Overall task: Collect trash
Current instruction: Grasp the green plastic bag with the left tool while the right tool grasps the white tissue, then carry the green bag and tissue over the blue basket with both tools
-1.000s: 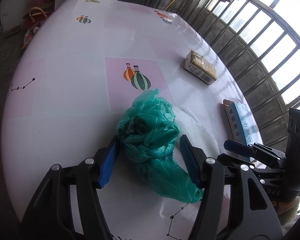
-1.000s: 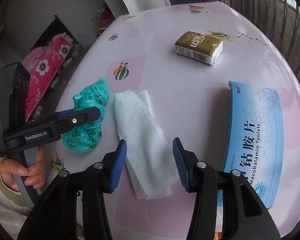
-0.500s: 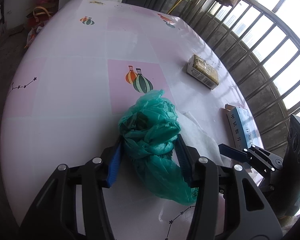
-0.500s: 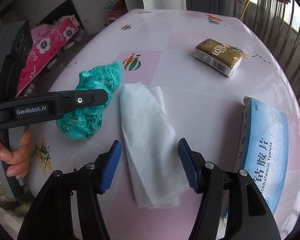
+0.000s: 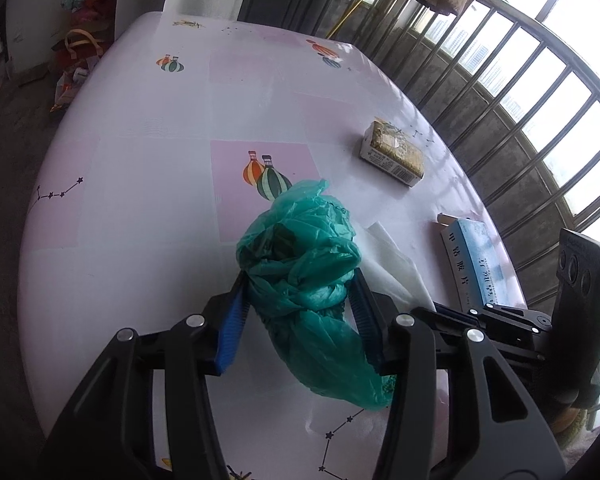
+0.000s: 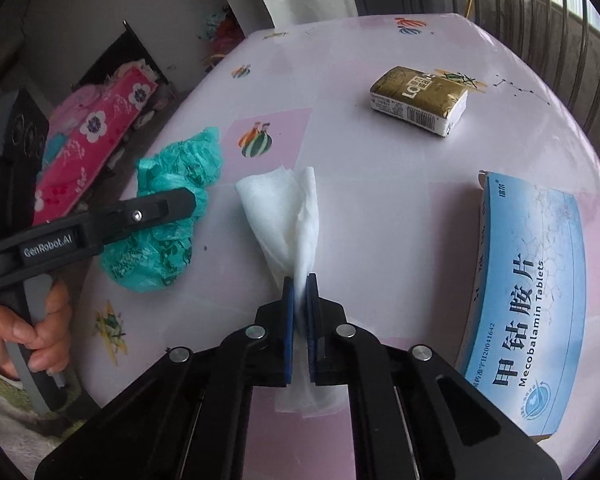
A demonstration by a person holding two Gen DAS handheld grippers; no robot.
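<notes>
In the left wrist view, the left gripper (image 5: 300, 300) is clamped on a crumpled green plastic bag (image 5: 300, 268) at lower centre of the frame, its blue pads pressed into the bag's sides; the bag's tail trails toward the lower right over the worktop (image 5: 148, 184). In the right wrist view, the right gripper (image 6: 299, 292) at lower centre is pinched tight on a white tissue (image 6: 284, 208), which fans out above the pads toward mid-frame, while its near end lies flat beneath the gripper. The green bag sits to the left of the tissue, close beside it. A gold tissue pack (image 6: 420, 100) lies in the upper right of that frame, well apart, and a blue Mecobalamin tablet box (image 6: 528, 292) rests along the right edge. A hand (image 6: 32, 324) grips the left tool's handle at lower left.
</notes>
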